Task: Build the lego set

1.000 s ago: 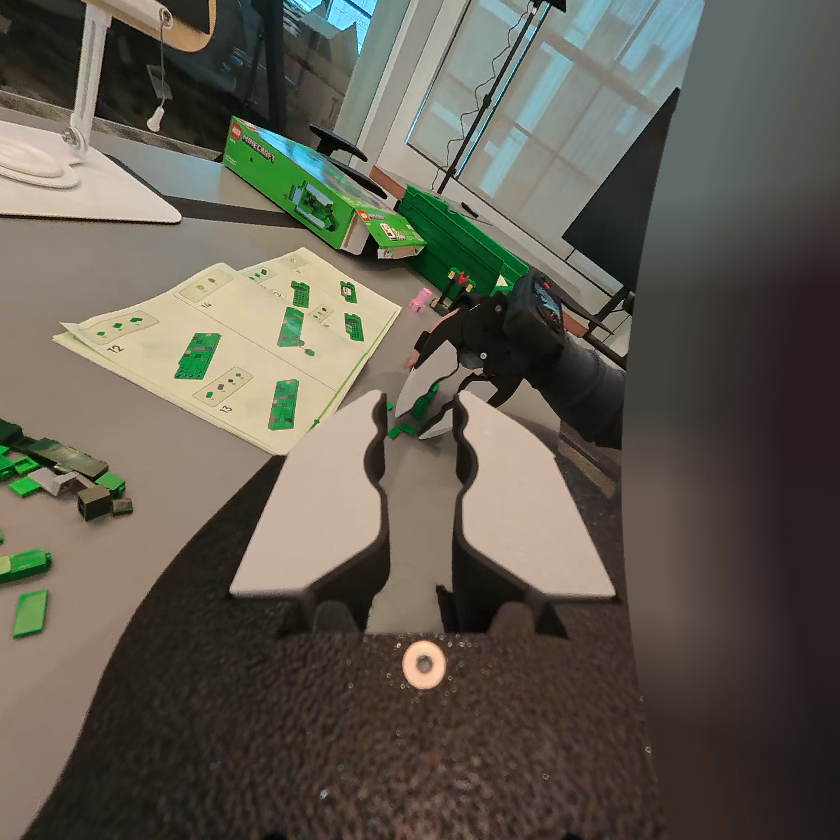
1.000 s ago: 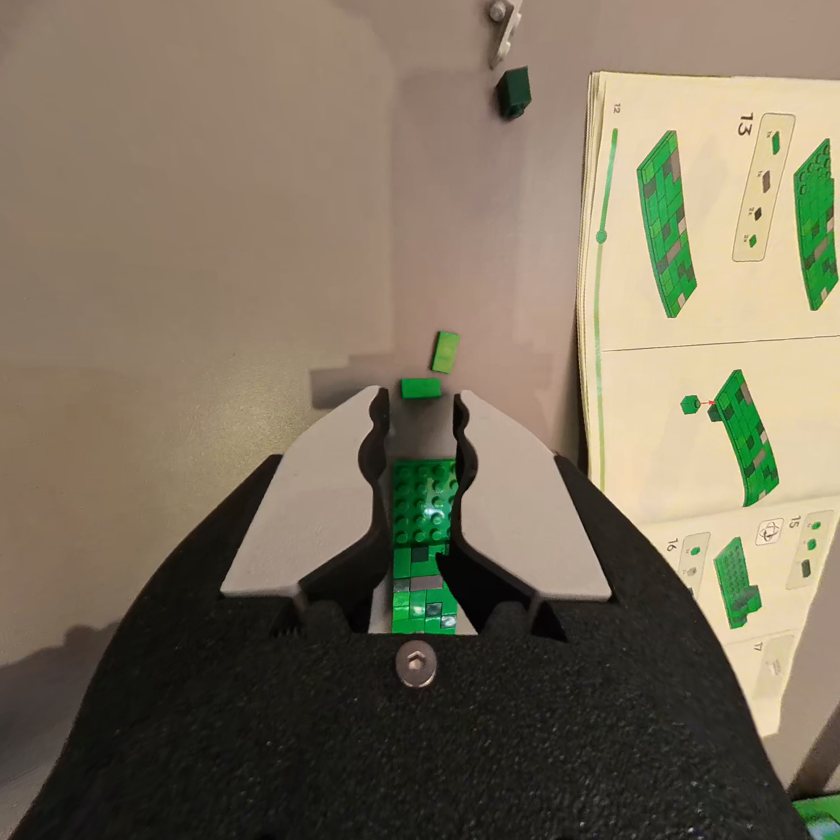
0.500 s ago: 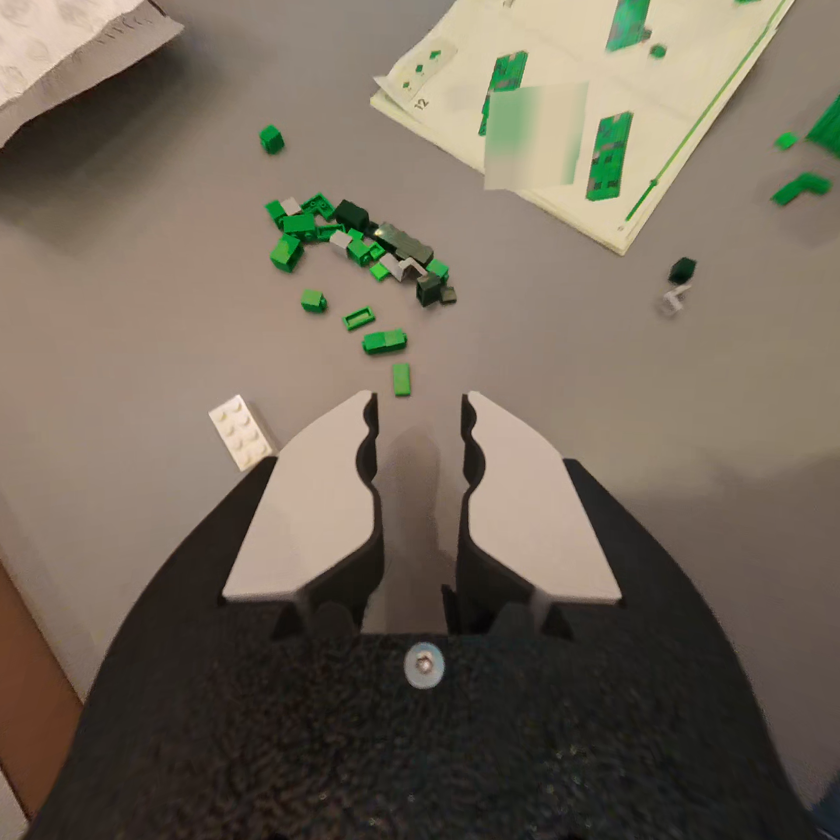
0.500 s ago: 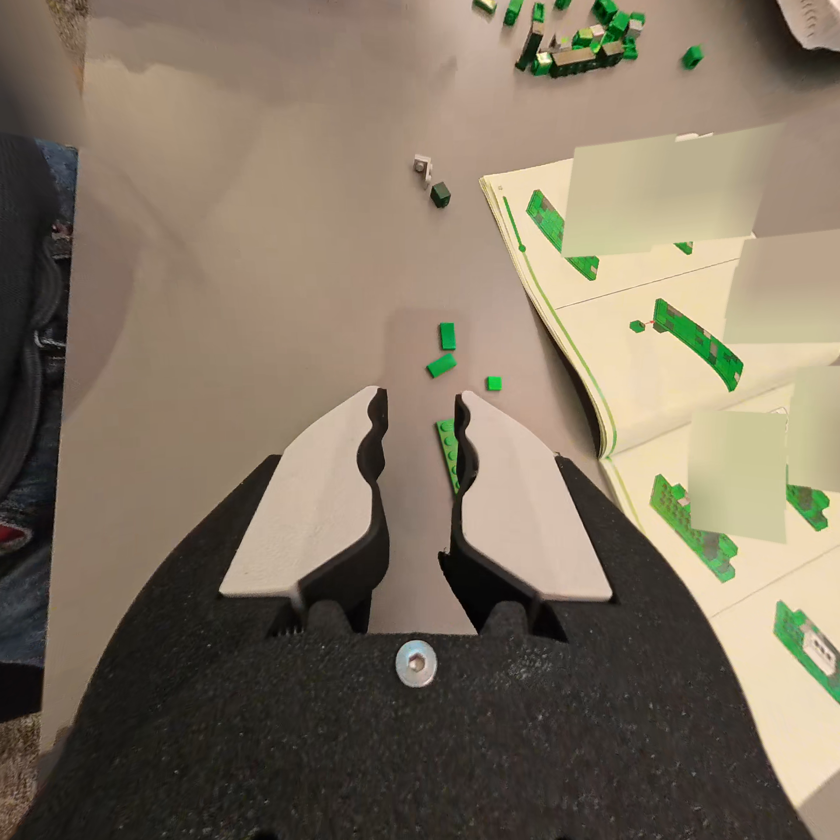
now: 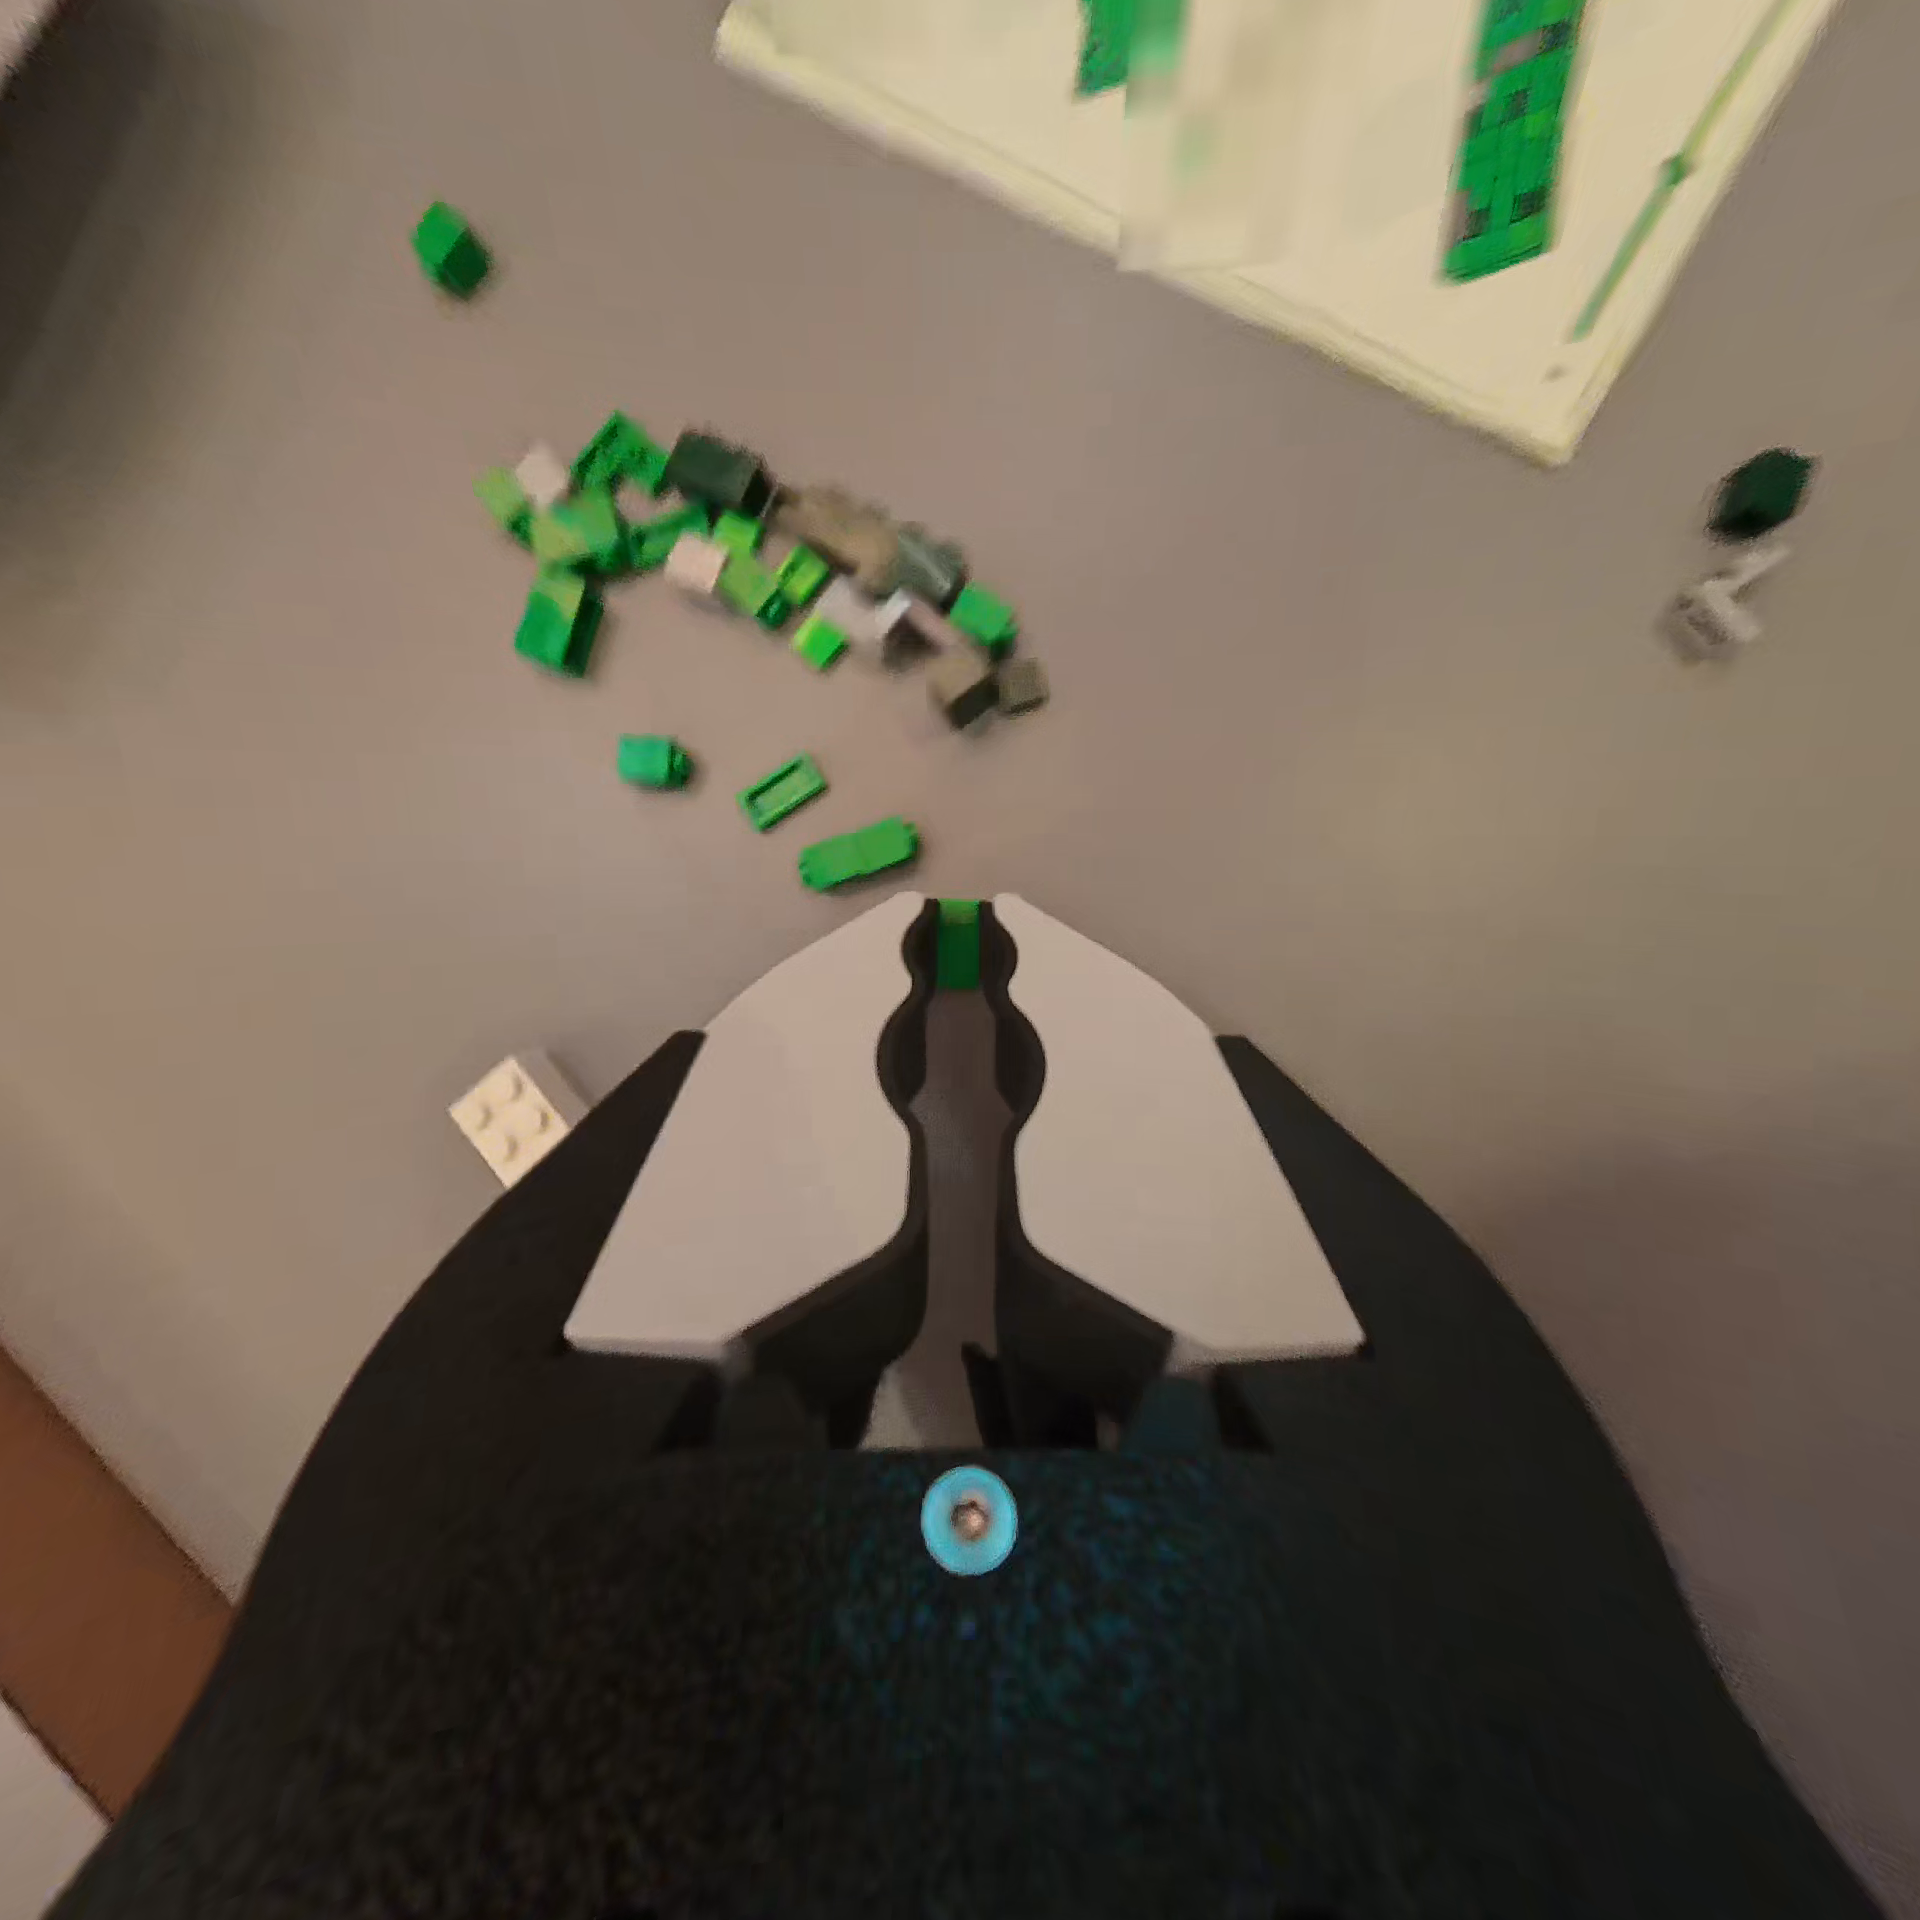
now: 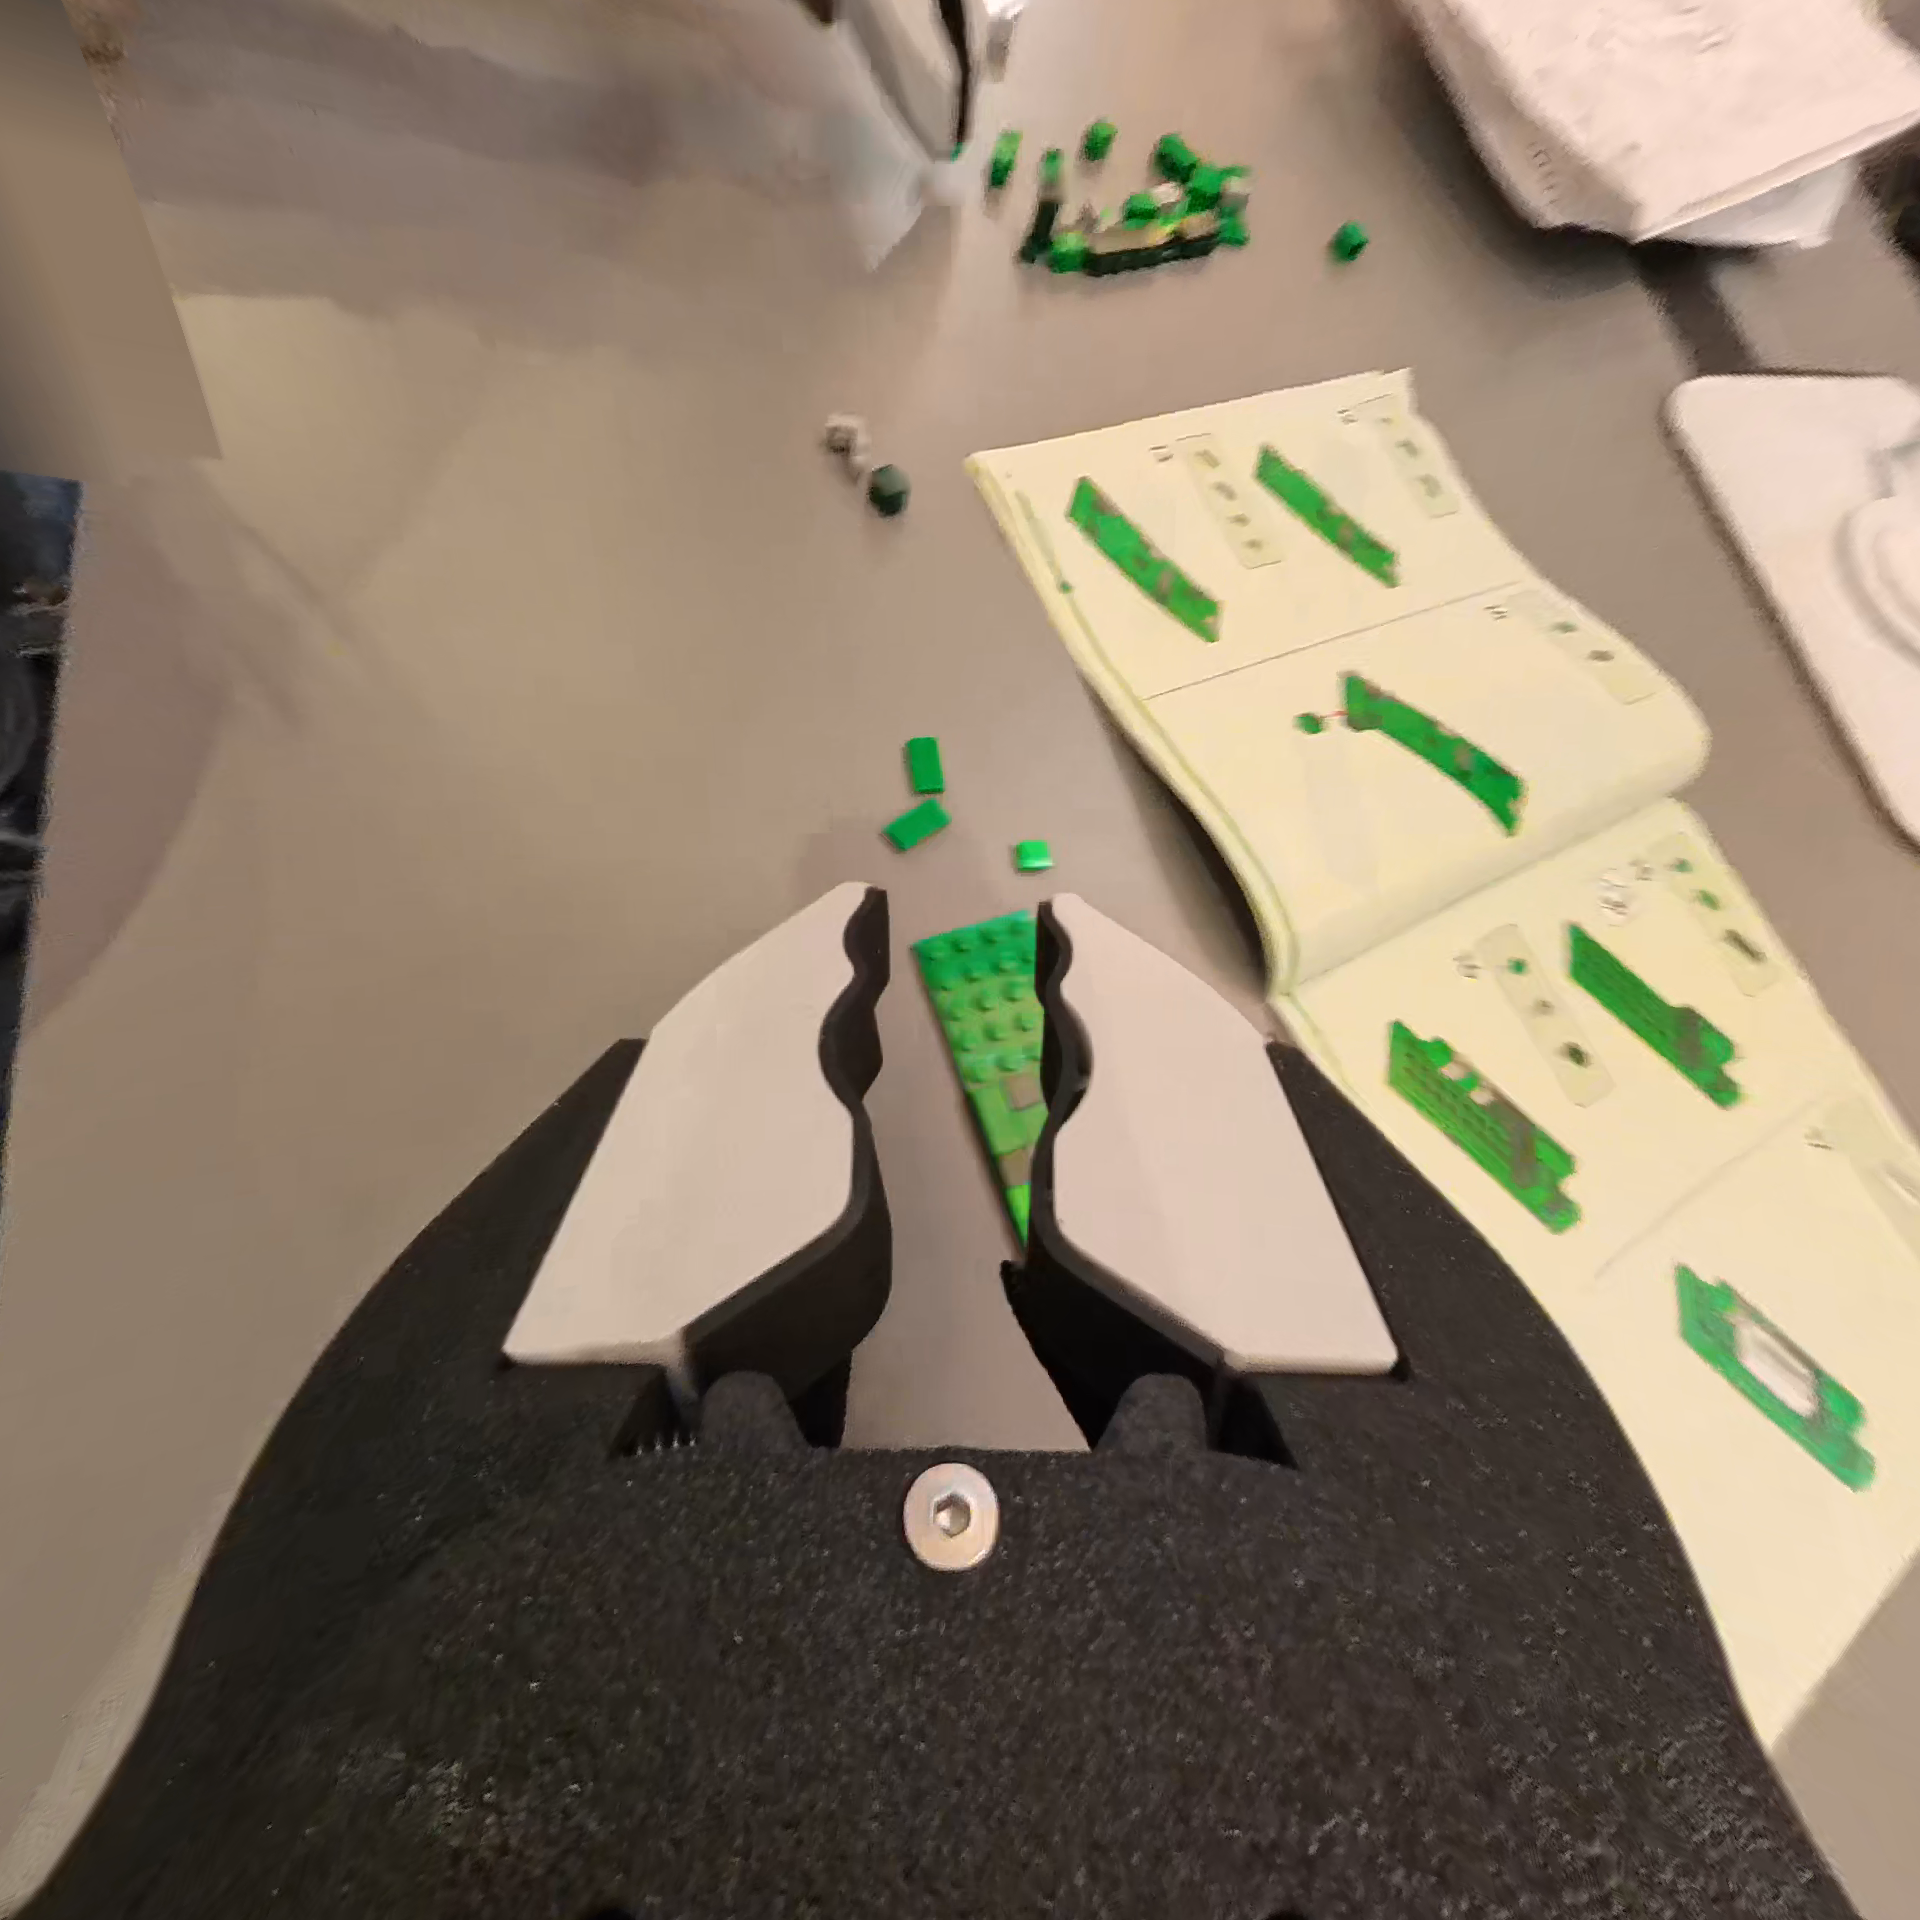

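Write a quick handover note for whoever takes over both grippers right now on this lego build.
Left gripper: shut on a small green tile, just below the loose brick pile.
Right gripper: open, above the half-built green plate lying on the table.
Instruction booklet is open to the right of the plate.
Done: tile gripped.
Left: carry it to the plate, press it on, and continue the steps.

Right gripper [image 6: 964,914] over grey table [image 6: 520,623], jaws parted, nothing clamped. Below the gap, green studded plate [image 6: 982,1023], partly hidden by the right finger. Just beyond the tips, three small green tiles [image 6: 923,767] lying apart. Open instruction booklet [image 6: 1455,831] at right. Farther off, dark green brick [image 6: 888,488] beside a grey piece [image 6: 844,436], then a blurred brick pile [image 6: 1132,213].
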A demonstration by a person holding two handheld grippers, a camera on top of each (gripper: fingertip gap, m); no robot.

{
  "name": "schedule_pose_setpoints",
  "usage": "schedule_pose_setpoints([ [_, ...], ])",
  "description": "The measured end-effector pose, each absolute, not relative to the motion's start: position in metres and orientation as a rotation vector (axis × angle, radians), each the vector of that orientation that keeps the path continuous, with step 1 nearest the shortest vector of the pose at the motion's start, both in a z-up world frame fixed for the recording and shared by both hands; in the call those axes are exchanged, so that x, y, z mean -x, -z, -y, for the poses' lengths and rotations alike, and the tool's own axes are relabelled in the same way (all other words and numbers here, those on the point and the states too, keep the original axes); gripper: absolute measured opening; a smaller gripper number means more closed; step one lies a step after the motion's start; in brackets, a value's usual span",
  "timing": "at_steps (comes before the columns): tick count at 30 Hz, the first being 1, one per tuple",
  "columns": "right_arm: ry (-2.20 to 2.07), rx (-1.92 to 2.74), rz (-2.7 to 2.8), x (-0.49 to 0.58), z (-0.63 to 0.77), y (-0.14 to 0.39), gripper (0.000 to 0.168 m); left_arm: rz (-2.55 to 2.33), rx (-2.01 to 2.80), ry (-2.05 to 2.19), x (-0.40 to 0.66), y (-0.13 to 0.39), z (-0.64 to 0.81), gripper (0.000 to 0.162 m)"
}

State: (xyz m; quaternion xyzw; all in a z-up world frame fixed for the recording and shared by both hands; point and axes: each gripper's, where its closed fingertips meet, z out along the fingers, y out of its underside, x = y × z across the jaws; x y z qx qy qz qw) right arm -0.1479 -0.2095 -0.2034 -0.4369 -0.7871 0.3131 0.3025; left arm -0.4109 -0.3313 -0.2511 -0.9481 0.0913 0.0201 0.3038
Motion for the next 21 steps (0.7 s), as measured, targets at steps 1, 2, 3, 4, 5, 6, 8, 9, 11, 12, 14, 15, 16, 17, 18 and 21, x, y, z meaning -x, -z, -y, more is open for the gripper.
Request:
schedule_pose_setpoints([
  [1, -0.824, 1.149, 2.027, 0.151, 0.200, 0.199, 0.026, -0.331, 2.449, -0.053, 0.394, 0.237, 0.326, 0.007],
  [2, -0.818, 1.136, 1.960, 0.155, 0.189, 0.193, 0.026, -0.430, 2.379, -0.034, 0.371, 0.222, 0.319, 0.007],
  [3, -0.804, 1.124, 1.886, 0.158, 0.177, 0.189, 0.024, -0.522, 2.316, -0.004, 0.344, 0.209, 0.312, 0.007],
  [4, -0.793, 1.104, 1.811, 0.161, 0.165, 0.185, 0.020, -0.611, 2.267, 0.049, 0.314, 0.202, 0.306, 0.007],
  [5, -0.796, 1.081, 1.733, 0.164, 0.155, 0.180, 0.016, -0.707, 2.235, 0.107, 0.283, 0.200, 0.300, 0.006],
  [6, -0.809, 1.065, 1.658, 0.166, 0.146, 0.177, 0.013, -0.801, 2.225, 0.133, 0.258, 0.204, 0.296, 0.007],
  [8, -0.841, 1.068, 1.577, 0.164, 0.137, 0.177, 0.009, -0.962, 2.221, 0.127, 0.223, 0.219, 0.286, 0.007],
  [9, -0.841, 1.068, 1.573, 0.162, 0.136, 0.179, 0.009, -1.015, 2.215, 0.151, 0.208, 0.225, 0.281, 0.007],
  [11, -0.842, 1.048, 1.546, 0.157, 0.135, 0.179, 0.009, -1.075, 2.208, 0.218, 0.185, 0.235, 0.272, 0.007],
  [12, -0.868, 1.037, 1.524, 0.156, 0.136, 0.178, 0.008, -1.093, 2.208, 0.225, 0.179, 0.239, 0.268, 0.007],
  [14, -0.924, 1.036, 1.501, 0.155, 0.140, 0.178, 0.007, -1.103, 2.218, 0.243, 0.173, 0.244, 0.259, 0.007],
  [15, -0.928, 1.039, 1.502, 0.155, 0.140, 0.179, 0.007, -1.099, 2.224, 0.253, 0.172, 0.245, 0.256, 0.007],
  [16, -0.922, 1.035, 1.504, 0.156, 0.141, 0.179, 0.007, -1.096, 2.232, 0.262, 0.171, 0.247, 0.253, 0.007],
  [17, -0.916, 1.027, 1.505, 0.156, 0.141, 0.179, 0.008, -1.099, 2.245, 0.272, 0.170, 0.249, 0.251, 0.007],
  [18, -0.916, 1.023, 1.508, 0.156, 0.142, 0.179, 0.008, -1.103, 2.261, 0.278, 0.170, 0.251, 0.250, 0.007],
  [21, -0.935, 1.012, 1.505, 0.157, 0.146, 0.178, 0.008, -1.102, 2.281, 0.272, 0.170, 0.255, 0.248, 0.012],
])
